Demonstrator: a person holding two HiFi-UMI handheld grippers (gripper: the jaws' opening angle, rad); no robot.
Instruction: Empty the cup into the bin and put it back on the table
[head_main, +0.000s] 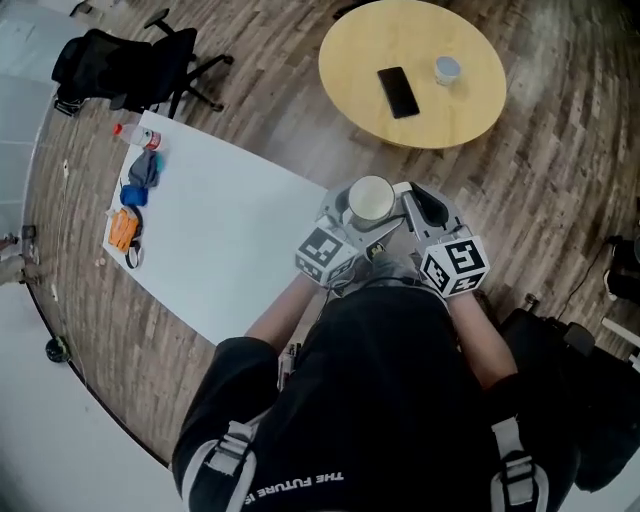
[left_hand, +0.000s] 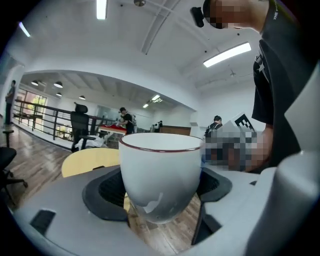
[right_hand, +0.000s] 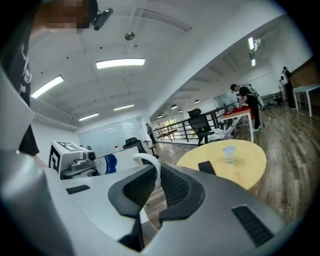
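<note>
A white cup (head_main: 371, 200) with a thin dark red rim is held upright in front of the person's chest, above the wooden floor. In the left gripper view the cup's body (left_hand: 160, 170) fills the gap between the dark pads, and my left gripper (left_hand: 160, 195) is shut on it. My right gripper (right_hand: 156, 187) is shut on the cup's thin white handle (right_hand: 151, 164), which stands up between its pads. In the head view the left gripper (head_main: 350, 215) and right gripper (head_main: 412, 212) flank the cup. I cannot see into the cup, and no bin shows.
A round yellow table (head_main: 360, 60) stands ahead with a black phone (head_main: 398, 92) and a small clear cup (head_main: 447, 69) on it. A long white table (head_main: 220, 230) lies to the left, with blue and orange items (head_main: 135, 195) at its far end. A black office chair (head_main: 130, 65) stands beyond.
</note>
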